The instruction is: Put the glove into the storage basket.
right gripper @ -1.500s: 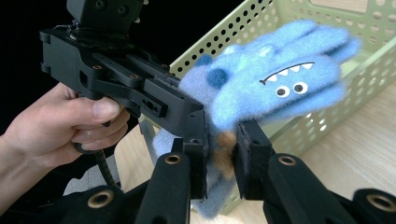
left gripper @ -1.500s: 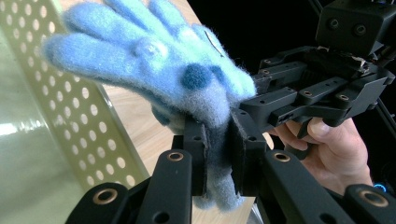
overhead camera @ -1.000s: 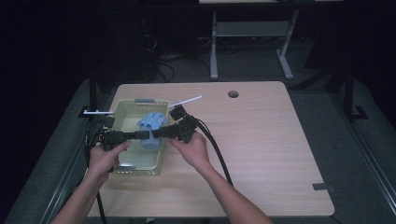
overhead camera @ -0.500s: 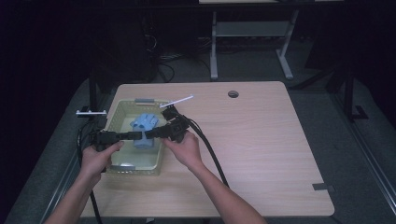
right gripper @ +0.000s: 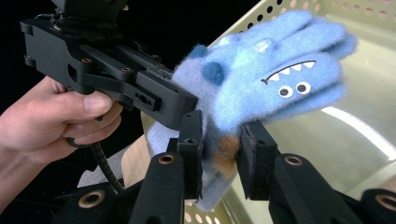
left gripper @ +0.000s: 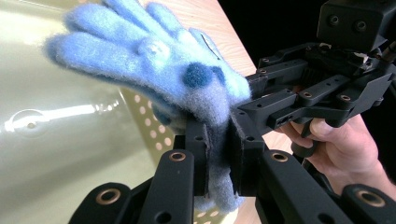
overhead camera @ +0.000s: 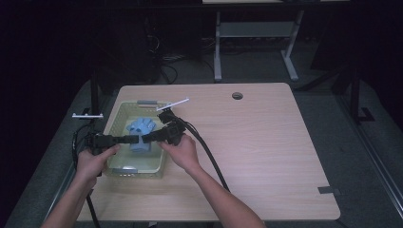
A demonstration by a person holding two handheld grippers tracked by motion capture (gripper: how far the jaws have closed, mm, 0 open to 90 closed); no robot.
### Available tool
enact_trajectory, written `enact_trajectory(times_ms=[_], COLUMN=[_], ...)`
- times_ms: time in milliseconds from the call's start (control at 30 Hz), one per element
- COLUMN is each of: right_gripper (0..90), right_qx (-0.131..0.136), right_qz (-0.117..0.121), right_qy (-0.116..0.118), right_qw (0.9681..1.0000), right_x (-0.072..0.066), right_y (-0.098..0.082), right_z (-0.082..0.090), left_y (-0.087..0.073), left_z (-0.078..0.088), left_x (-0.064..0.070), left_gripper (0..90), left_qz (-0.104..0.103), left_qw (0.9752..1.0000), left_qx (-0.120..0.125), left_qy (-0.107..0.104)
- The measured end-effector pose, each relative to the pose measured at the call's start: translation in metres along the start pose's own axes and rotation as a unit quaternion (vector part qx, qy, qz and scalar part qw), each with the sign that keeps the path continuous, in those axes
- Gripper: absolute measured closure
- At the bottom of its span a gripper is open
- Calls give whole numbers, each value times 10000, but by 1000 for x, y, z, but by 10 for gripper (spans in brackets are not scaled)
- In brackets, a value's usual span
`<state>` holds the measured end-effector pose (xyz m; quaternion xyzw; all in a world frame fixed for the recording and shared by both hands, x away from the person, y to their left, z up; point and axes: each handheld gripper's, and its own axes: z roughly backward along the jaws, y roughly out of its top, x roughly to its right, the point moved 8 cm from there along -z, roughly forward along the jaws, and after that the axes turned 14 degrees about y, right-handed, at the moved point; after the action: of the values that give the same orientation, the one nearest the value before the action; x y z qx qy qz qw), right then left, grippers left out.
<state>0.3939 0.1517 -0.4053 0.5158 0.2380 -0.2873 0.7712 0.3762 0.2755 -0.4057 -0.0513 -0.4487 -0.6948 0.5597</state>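
While both grippers meet above the pale green perforated basket (overhead camera: 124, 167) at the left of the worktop (overhead camera: 266, 156), a fuzzy blue monster-face glove (left gripper: 154, 70) hangs between them by its cuff. The left gripper (left gripper: 218, 154) is clamped on the cuff; the right gripper (right gripper: 220, 154) has its jaws set around the same cuff, apparently pinching it too, though contact on one side is unclear. Light, limp and compressible, the glove should drape and stretch, so the doubled cuff looks the firmest hold, not the floppy fingers.
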Motion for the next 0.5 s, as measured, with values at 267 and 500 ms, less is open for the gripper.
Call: enact_trajectory(times_ms=[267,500], right_gripper=[702,701], right_qx=[-60,-123], right_qz=[-46,-67], right_qy=[17,-21], right_qw=[10000,9999], right_x=[1,4], right_y=[0,-2], right_z=[-5,-6], left_y=[-2,-6], left_z=[4,5], left_x=[-7,-17], left_gripper=[797,803], left_qz=[-36,64], left_qw=[9999,9998], left_qx=[-31,-71], left_qy=[94,161])
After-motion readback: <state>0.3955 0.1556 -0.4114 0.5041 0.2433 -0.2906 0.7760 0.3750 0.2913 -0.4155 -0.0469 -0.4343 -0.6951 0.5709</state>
